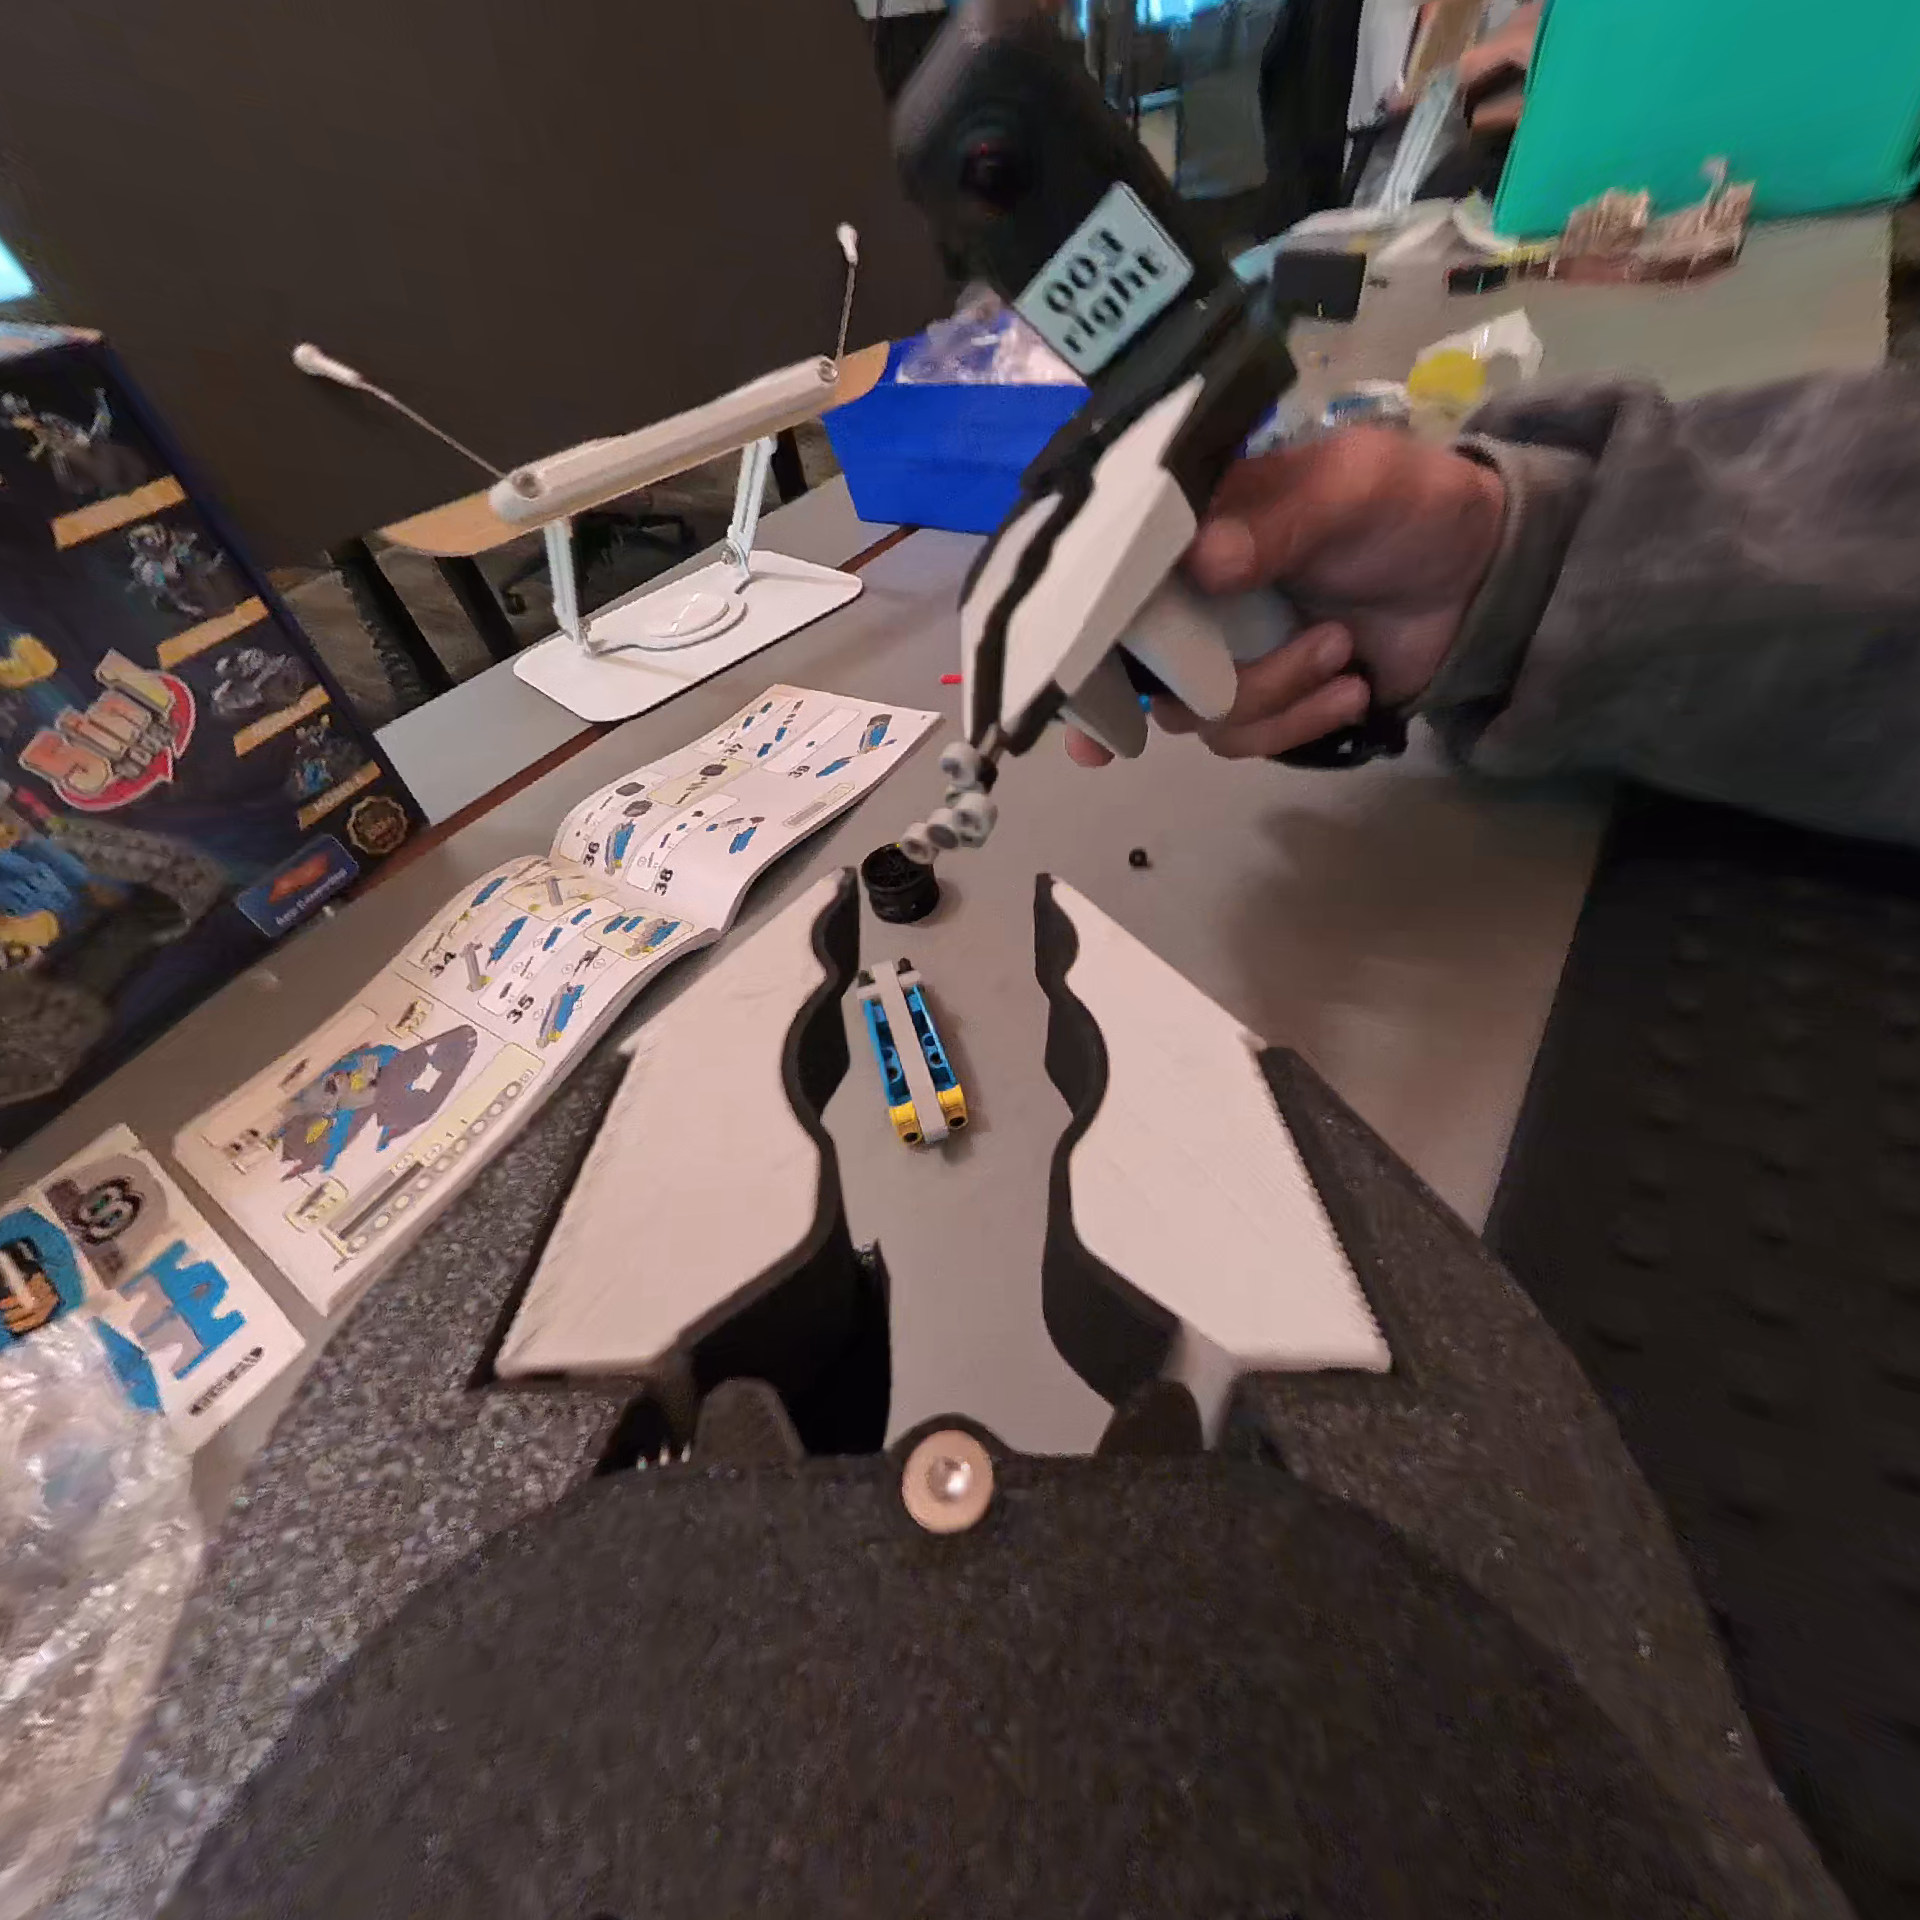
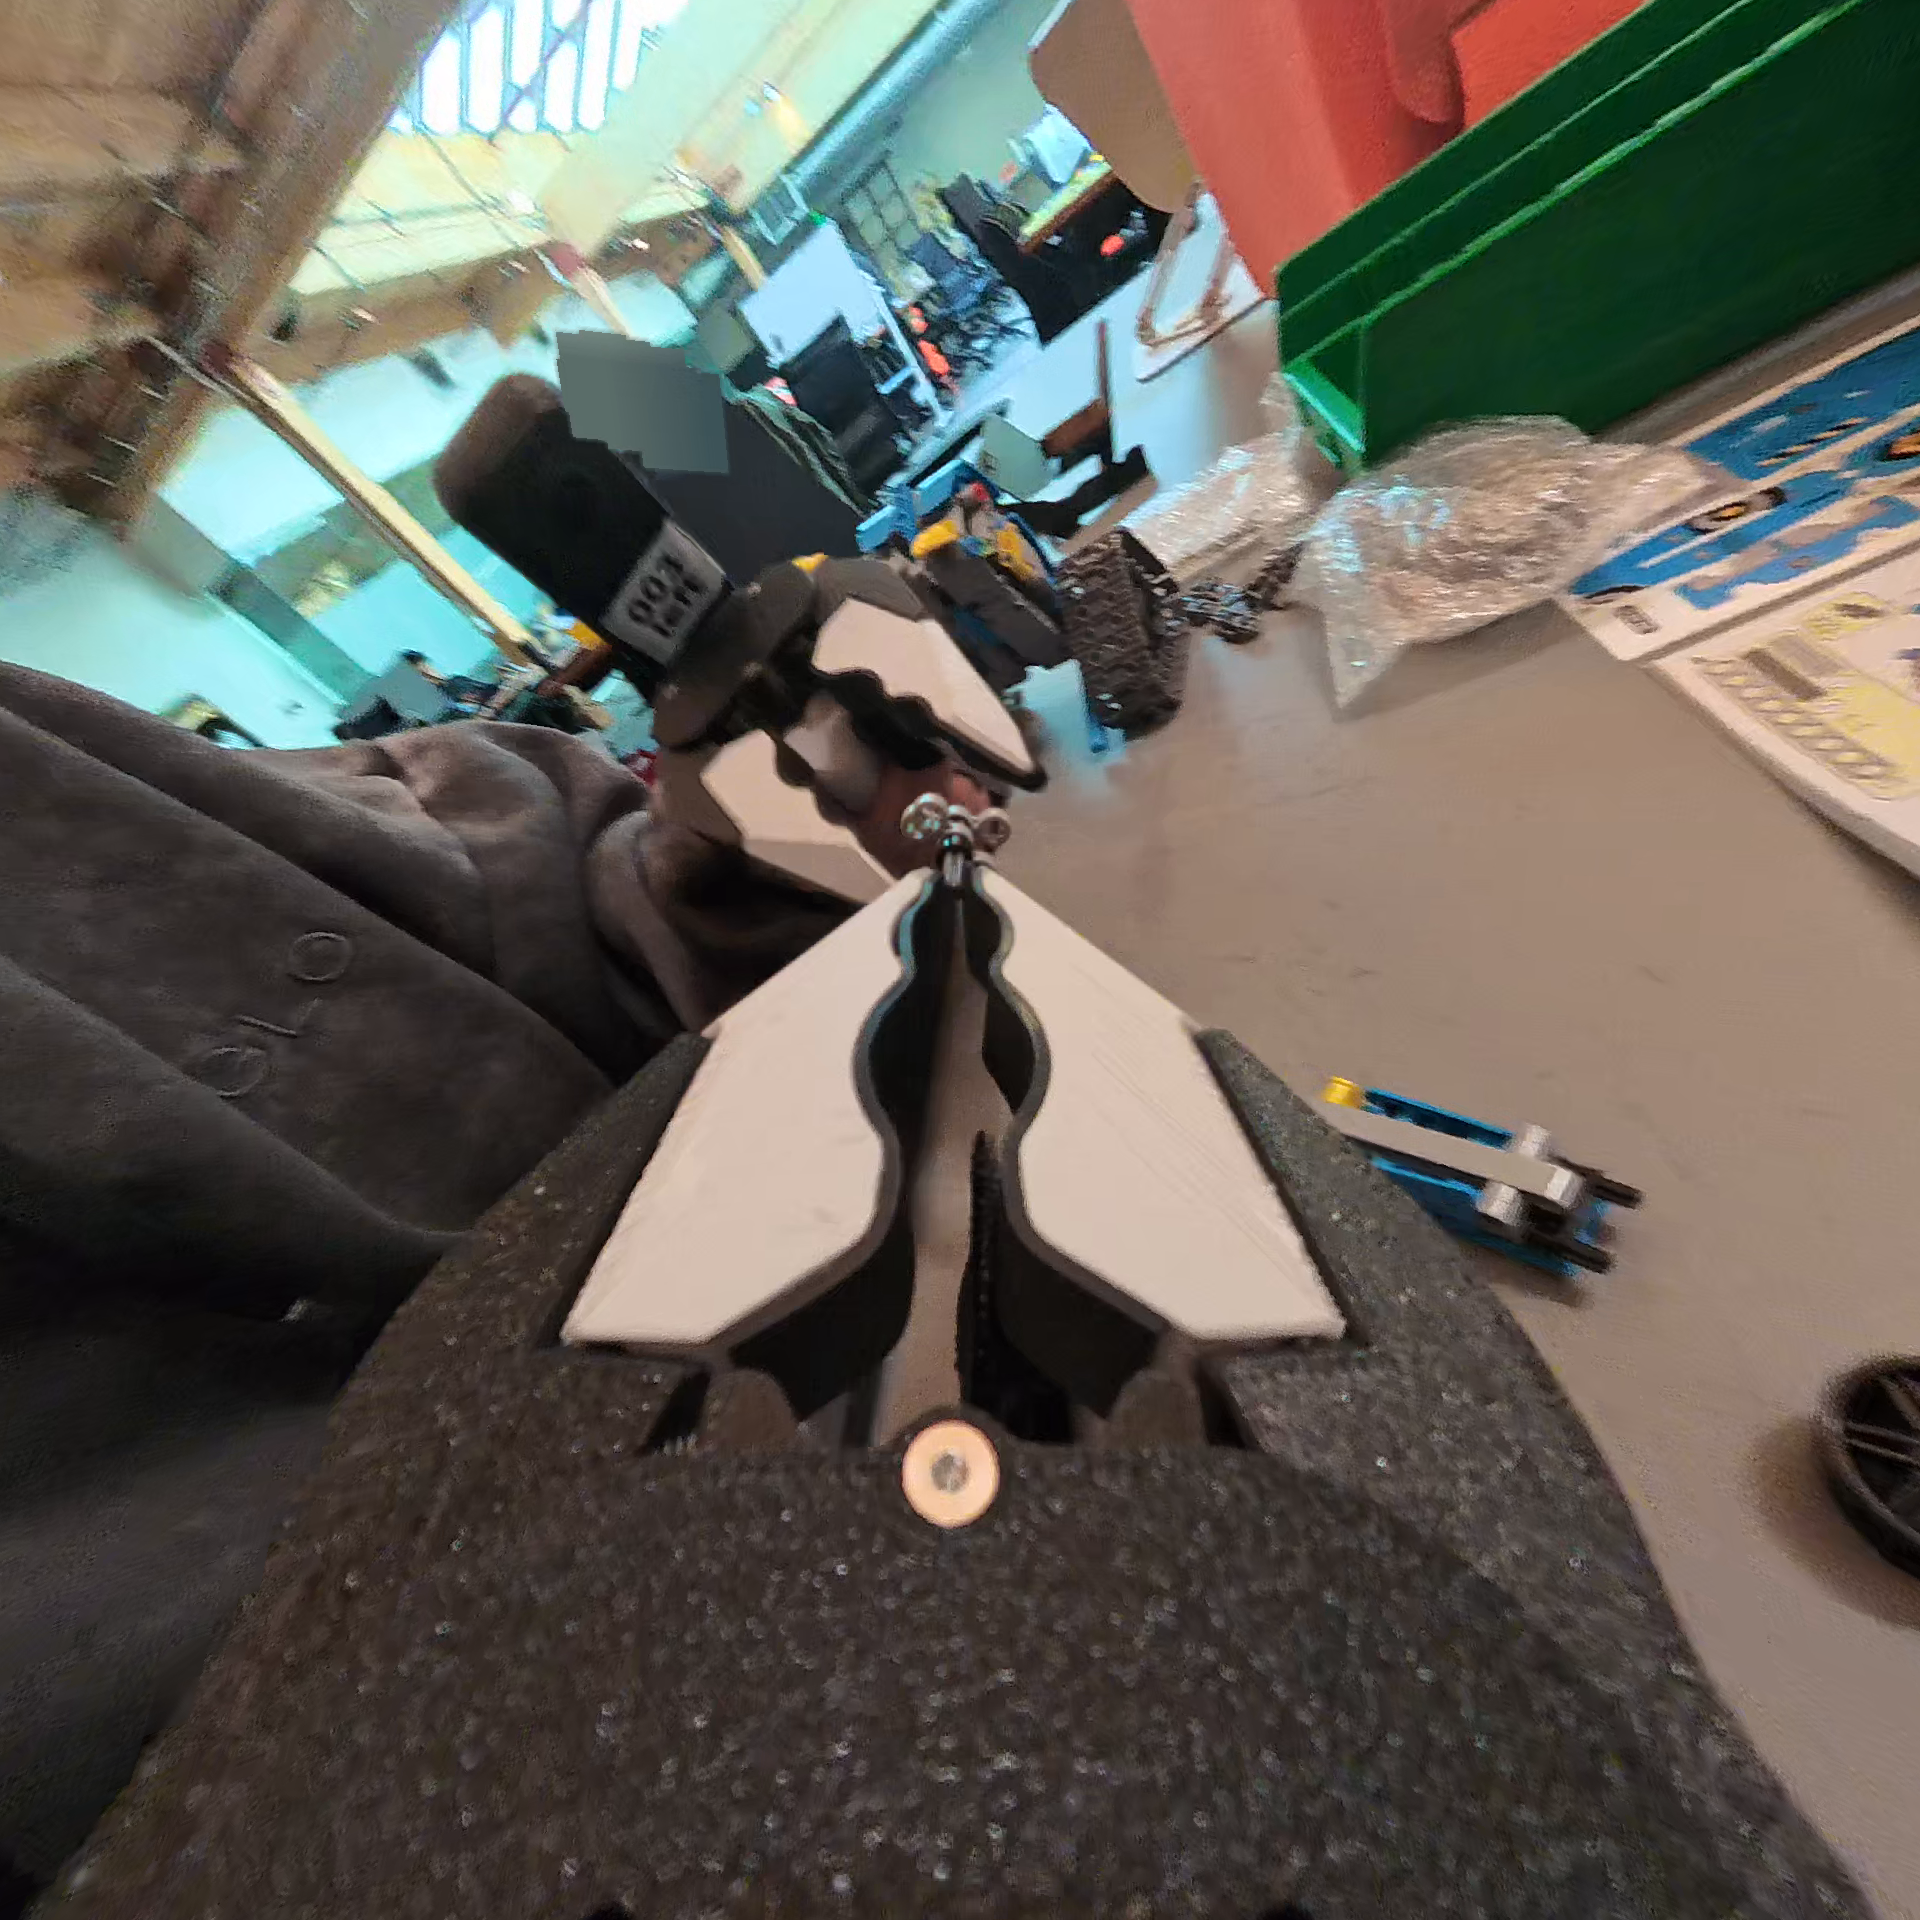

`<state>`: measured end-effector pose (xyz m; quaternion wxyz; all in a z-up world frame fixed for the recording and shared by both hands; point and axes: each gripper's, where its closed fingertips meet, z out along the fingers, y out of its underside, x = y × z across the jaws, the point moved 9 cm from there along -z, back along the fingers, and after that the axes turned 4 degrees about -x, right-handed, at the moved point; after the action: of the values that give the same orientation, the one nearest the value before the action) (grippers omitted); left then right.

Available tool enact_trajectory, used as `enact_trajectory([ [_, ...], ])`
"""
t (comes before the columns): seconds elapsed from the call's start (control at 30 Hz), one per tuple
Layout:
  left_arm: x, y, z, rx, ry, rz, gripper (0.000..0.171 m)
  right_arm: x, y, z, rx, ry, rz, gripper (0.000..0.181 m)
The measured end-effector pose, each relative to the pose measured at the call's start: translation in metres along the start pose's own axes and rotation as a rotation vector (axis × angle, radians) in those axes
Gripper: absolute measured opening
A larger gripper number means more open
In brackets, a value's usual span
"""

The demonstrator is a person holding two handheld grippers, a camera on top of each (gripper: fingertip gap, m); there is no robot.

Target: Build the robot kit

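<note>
Blue bin [image 1: 940, 457] holding clear bags, table [image 1: 1299, 987]

Booklet [image 1: 582, 977] left of brick assembly [image 1: 916, 1049] on table [image 1: 1299, 997].

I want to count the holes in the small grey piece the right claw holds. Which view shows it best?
The left wrist view: the grey piece hangs side-on from the shut right claw, its holes facing the camera. The right wrist view shows it only end-on at the tips, small and blurred.
</note>
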<state>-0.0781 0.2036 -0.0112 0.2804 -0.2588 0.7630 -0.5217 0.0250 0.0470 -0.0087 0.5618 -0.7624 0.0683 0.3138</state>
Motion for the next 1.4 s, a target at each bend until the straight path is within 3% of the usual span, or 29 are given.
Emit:
enact_trajectory([
  [0.1, 0.005, 0.002, 0.001, 0.019, 0.022, 0.022, 0.034, -0.002, 0.005, 0.009, -0.019, -0.105, 0.058, 0.003],
  [0.27, 0.008, 0.000, -0.004, 0.065, 0.112, -0.002, 0.016, -0.003, 0.009, 0.014, -0.036, -0.158, 0.091, 0.003],
  [0.33, 0.005, 0.002, -0.005, 0.065, 0.172, -0.078, 0.007, -0.003, 0.008, 0.013, -0.032, -0.147, 0.083, 0.003],
  [0.53, -0.009, 0.010, 0.001, 0.062, 0.401, -0.472, 0.007, -0.003, 0.009, 0.012, -0.056, -0.087, 0.043, 0.003],
  [0.6, -0.010, 0.010, 0.001, 0.106, 0.449, -0.526, 0.023, -0.003, 0.008, 0.010, -0.057, -0.076, 0.034, 0.003],
  [0.63, -0.011, 0.009, 0.000, 0.126, 0.448, -0.533, 0.032, -0.002, 0.009, 0.010, -0.062, -0.062, 0.030, 0.003],
  [0.73, -0.010, 0.006, -0.001, 0.146, 0.423, -0.495, 0.034, -0.003, 0.010, 0.013, -0.077, -0.062, 0.027, 0.003],
  [1.2, -0.005, 0.010, 0.003, 0.128, 0.412, -0.428, 0.007, -0.008, 0.011, 0.019, -0.100, -0.073, 0.005, 0.003],
  [1.4, -0.005, 0.008, -0.001, 0.102, 0.408, -0.373, 0.006, -0.013, 0.009, 0.020, -0.107, -0.042, -0.071, 0.002],
])
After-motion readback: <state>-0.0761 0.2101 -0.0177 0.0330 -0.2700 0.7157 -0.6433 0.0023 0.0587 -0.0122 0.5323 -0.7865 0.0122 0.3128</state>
